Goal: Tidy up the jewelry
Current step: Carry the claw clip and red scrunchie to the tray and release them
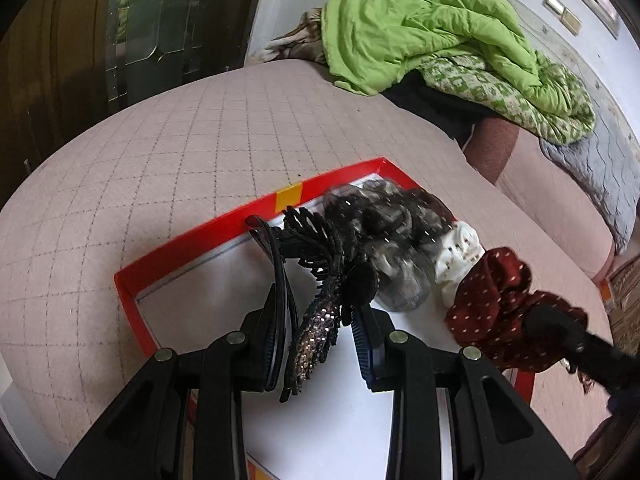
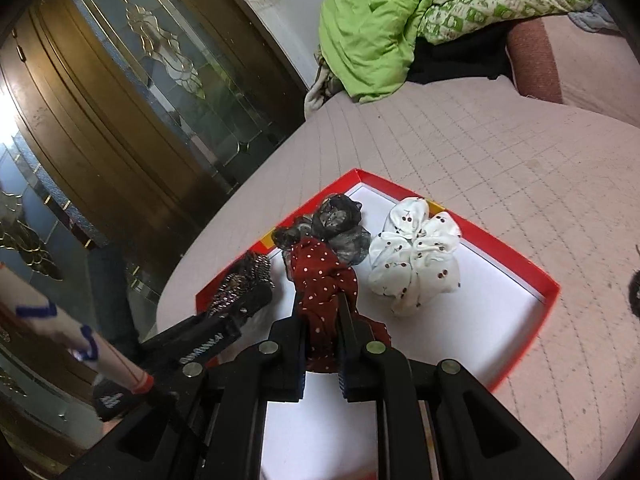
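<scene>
left gripper (image 1: pixel 320 336): we see it clamped on sequined hair clip (image 1: pixel 316 332)
right gripper (image 2: pixel 322 320): we see it gripping red dotted scrunchie (image 2: pixel 320 276)
red tray (image 2: pixel 548 292): we count white scrunchie (image 2: pixel 416 252), grey scrunchie (image 2: pixel 340 228) inside

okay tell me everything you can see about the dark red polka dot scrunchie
The dark red scrunchie is gathered, ruffled fabric, matte-looking, dotted with small white spots. It is pinched between the fingers of the right gripper, bunched and drawn out lengthwise rather than lying round. It is over the white floor of the red-rimmed box, its far end against the sheer dark grey scrunchie, apart from the white cherry-print scrunchie. Whether it rests on the floor is unclear.
</scene>
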Motion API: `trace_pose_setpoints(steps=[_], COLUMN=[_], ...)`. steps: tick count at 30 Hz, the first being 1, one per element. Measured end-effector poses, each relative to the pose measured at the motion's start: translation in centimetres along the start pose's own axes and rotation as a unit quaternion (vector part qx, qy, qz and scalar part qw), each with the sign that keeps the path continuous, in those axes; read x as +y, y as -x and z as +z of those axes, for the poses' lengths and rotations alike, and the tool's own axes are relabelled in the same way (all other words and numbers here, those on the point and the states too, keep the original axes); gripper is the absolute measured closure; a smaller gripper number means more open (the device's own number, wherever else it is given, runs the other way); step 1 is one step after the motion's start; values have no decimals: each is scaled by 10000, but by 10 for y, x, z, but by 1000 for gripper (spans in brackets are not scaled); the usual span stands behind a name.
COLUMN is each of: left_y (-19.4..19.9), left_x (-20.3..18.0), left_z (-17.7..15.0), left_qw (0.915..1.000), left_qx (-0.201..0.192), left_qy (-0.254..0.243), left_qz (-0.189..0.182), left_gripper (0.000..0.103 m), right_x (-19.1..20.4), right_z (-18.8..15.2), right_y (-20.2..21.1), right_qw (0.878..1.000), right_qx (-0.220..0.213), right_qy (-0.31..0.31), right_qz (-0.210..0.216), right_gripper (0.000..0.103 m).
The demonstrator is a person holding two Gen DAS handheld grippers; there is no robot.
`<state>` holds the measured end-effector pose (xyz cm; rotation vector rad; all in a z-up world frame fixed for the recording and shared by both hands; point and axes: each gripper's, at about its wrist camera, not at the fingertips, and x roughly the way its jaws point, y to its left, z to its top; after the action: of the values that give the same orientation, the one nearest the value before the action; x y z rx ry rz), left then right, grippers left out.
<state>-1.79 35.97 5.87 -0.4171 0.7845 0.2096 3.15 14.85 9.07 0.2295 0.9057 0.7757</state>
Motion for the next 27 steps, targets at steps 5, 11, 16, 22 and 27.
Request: trace_pose_setpoints(steps=[5,11,16,22,27], left_y=[-6,-7,-3,5,15], left_x=[-1,2,3,-3,-5], left_z=[4,3,3,3,2], left_qw=[10000,9999,9998,9994,9985], left_qx=[74,106,21,-137,-351], left_qy=[-44,-8,67,77,105], left_qz=[-33,-82,-161,-312,-414], left_gripper=[72,72,61,50,48], right_x=[-3,1,-2,1,5], right_z=[4,4,3,3,5], right_y=[-17,-29,-33,-24,-9], right_qw=[9999,9998,9994,9995,9997], right_qx=[71,177,256,227,118], right_qy=[-116,-84,-127,-50,39], right_qz=[-11,-50,-182,-205,-225], right_gripper=[89,88,78,62,59])
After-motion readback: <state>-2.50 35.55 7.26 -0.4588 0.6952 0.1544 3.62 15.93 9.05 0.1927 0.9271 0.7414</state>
